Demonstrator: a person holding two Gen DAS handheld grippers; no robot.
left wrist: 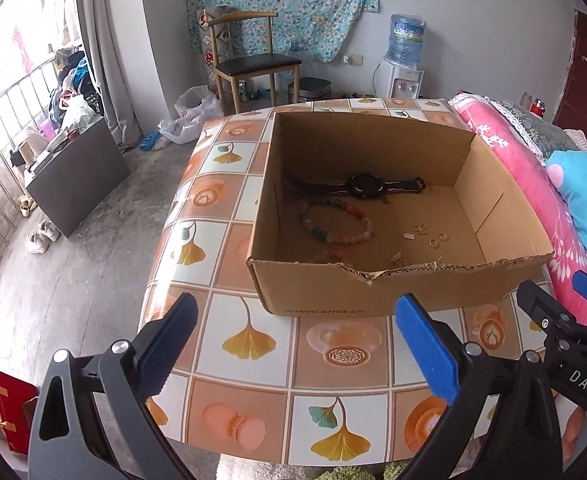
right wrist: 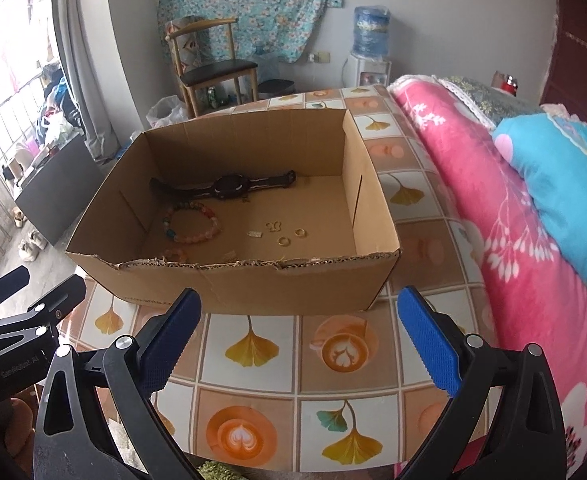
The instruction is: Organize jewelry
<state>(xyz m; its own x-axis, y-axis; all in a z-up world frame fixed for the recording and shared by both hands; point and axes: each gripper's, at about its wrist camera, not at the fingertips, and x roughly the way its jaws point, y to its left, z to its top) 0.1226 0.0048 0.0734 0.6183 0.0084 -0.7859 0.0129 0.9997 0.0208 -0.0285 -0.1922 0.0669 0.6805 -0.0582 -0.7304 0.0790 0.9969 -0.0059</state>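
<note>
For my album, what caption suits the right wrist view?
Open right gripper poised before a cardboard box holding a watch, beaded bracelet and gold rings.

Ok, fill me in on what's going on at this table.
A person holds two grippers, left gripper and right gripper, both open and empty, above the tiled table. In front sits a cardboard box holding a black watch, a bead bracelet and small gold rings. Nothing is gripped.

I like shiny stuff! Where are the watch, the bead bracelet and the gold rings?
watch [right wrist: 228, 186]: right wrist view, on its dark round face.
bead bracelet [right wrist: 209, 232]: right wrist view, on the pink beads.
gold rings [right wrist: 282, 241]: right wrist view, on one ring's band.
</note>
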